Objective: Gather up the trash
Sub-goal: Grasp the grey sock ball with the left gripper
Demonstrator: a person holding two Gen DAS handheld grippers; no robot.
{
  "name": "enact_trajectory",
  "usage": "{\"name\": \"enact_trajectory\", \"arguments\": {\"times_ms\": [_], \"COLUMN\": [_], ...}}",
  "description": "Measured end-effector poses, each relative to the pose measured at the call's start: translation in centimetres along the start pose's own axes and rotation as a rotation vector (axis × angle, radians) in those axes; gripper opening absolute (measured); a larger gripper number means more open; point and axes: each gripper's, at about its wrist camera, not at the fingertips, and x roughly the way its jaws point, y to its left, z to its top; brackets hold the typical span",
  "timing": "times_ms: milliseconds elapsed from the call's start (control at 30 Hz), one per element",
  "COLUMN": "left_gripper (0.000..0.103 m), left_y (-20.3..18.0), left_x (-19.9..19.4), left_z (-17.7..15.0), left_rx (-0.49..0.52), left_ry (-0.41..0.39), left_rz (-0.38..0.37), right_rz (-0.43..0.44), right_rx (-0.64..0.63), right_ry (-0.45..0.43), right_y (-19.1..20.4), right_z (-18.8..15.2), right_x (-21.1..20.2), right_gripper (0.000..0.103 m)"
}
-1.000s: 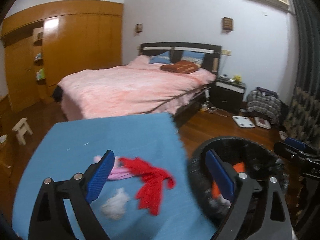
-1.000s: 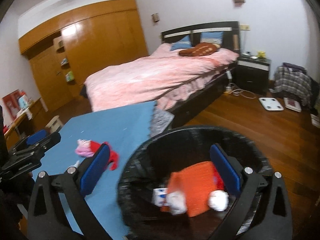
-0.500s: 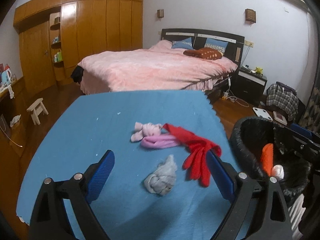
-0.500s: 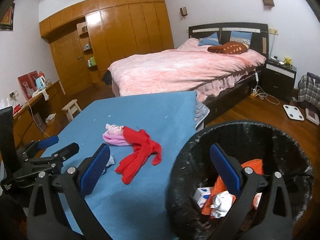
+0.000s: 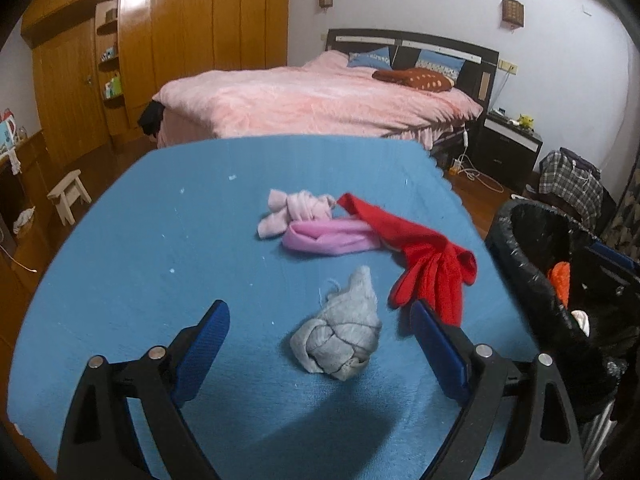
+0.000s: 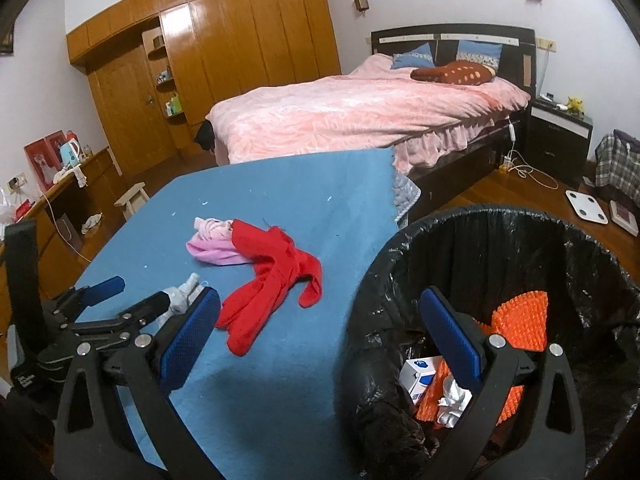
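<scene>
A grey balled sock [image 5: 340, 336] lies on the blue table [image 5: 160, 264], between the fingers of my open, empty left gripper [image 5: 320, 344], which hovers just above it. A red cloth [image 5: 428, 264], a pink cloth [image 5: 332, 236] and a pale pink sock [image 5: 296, 210] lie farther back. A bin with a black liner [image 6: 500, 248] stands at the table's right edge and holds an orange mat [image 6: 520, 320], a small box and crumpled paper. My right gripper [image 6: 320, 332] is open and empty over the bin's near left rim. The left gripper [image 6: 112, 296] also shows in the right wrist view.
A bed with a pink cover [image 5: 320, 96] stands behind the table. A wooden wardrobe [image 6: 200, 60] fills the back left wall. A small stool [image 5: 68, 196], a nightstand [image 6: 560, 132], a white scale [image 6: 586, 206] and a plaid bag [image 5: 568, 180] are on the wooden floor.
My left gripper has swung left from the bin to the table and come down over the grey sock. My right gripper has pulled back and left from over the bin's middle to its left rim.
</scene>
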Motion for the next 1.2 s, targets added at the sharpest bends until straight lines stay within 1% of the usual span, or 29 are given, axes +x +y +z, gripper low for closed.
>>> {"name": "enact_trajectory", "arguments": {"times_ms": [100, 267, 333, 433, 467, 500, 600, 700, 800, 900, 1033, 1200], "left_gripper": [0.087, 0.082, 0.078, 0.065, 0.057, 0.052, 0.046, 0.044, 0.044, 0.044, 0.044, 0.044], "left_y": [0.1, 0.4, 0.4, 0.5, 0.6, 0.6, 0.6, 1.0, 1.3, 2.4, 4.6, 7.0], "left_x": [1.0, 2.7, 3.2, 3.8, 3.9, 3.9, 3.8, 3.5, 2.8, 2.0, 1.4, 1.0], "left_z": [-0.2, -0.5, -0.7, -0.8, -0.9, -1.0, -1.0, -0.9, -0.4, 0.3, 1.3, 2.4], "left_rx": [-0.004, -0.019, -0.022, -0.033, -0.036, -0.038, -0.044, -0.058, -0.076, -0.090, -0.125, -0.139], "left_ry": [0.020, 0.076, 0.103, 0.130, 0.137, 0.136, 0.131, 0.124, 0.100, 0.068, 0.043, 0.017], "left_rz": [-0.003, -0.026, -0.030, -0.053, -0.061, -0.063, -0.078, -0.083, -0.075, -0.050, -0.007, 0.051], "right_rz": [-0.004, -0.006, -0.009, -0.011, -0.010, -0.009, -0.008, -0.004, 0.004, 0.015, 0.036, 0.070], "right_rx": [0.001, -0.003, -0.010, -0.017, -0.017, -0.020, -0.037, -0.044, -0.053, -0.063, -0.073, -0.091], "right_ry": [0.007, 0.009, 0.011, 0.017, 0.018, 0.018, 0.018, 0.017, 0.016, 0.010, 0.004, 0.001], "right_y": [-0.2, -0.2, -0.2, -0.2, -0.2, -0.1, 0.4, 0.7, 1.2, 1.7, 2.8, 4.9], "right_z": [0.0, 0.1, 0.1, 0.2, 0.3, 0.4, 0.5, 0.7, 1.0, 1.4, 2.3, 3.4], "right_x": [0.5, 0.7, 0.9, 1.3, 1.4, 1.5, 1.6, 1.8, 2.0, 2.3, 3.2, 5.0], "right_gripper": [0.097, 0.097, 0.097, 0.097, 0.097, 0.097, 0.097, 0.097, 0.097, 0.097, 0.097, 0.097]}}
